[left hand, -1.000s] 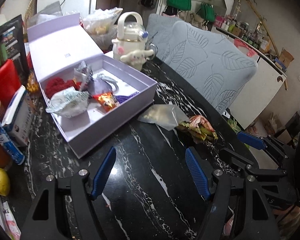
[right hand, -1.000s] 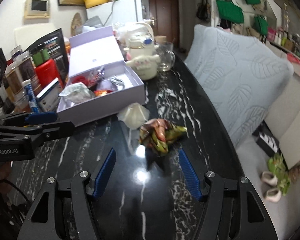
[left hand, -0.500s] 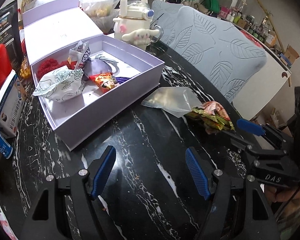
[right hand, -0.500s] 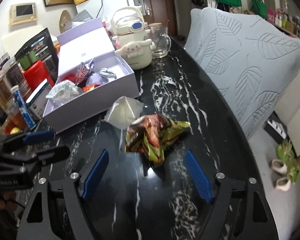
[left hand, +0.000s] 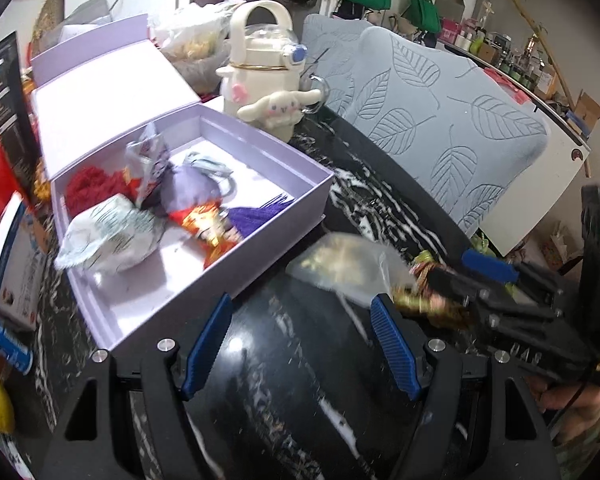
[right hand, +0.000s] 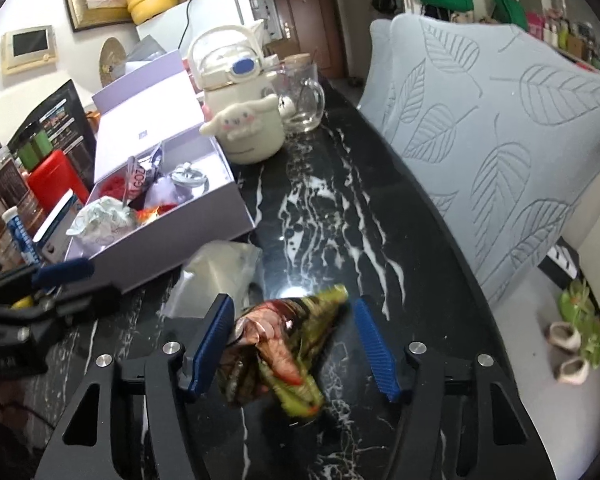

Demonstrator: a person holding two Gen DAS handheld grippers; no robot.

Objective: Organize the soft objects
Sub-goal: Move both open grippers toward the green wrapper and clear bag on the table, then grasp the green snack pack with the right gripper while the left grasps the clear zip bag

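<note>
Black marble-veined tabletop [right hand: 340, 216], glossy. Open lilac cardboard box [left hand: 260, 240] holds crinkled soft packets and red yarn; cream kettle-shaped jug with a plush dog figure [right hand: 240, 120] stands behind it beside a clear glass mug [right hand: 304, 104]. Translucent plastic pouch [right hand: 220, 272] lies against the box wall, beside the crumpled green-and-red foil snack bag [right hand: 284, 344]. Right gripper [right hand: 294, 348] jaws closing, snack bag between them; left pad touches it, right pad apart. Left gripper [left hand: 300, 340] open over bare tabletop.

The black white-veined marble tabletop [right hand: 332, 216] carries an open lilac box [left hand: 260, 248], a cream character kettle [right hand: 244, 120], a glass mug [right hand: 304, 108], a translucent pouch [right hand: 220, 276] and a crumpled snack packet [right hand: 284, 344].
</note>
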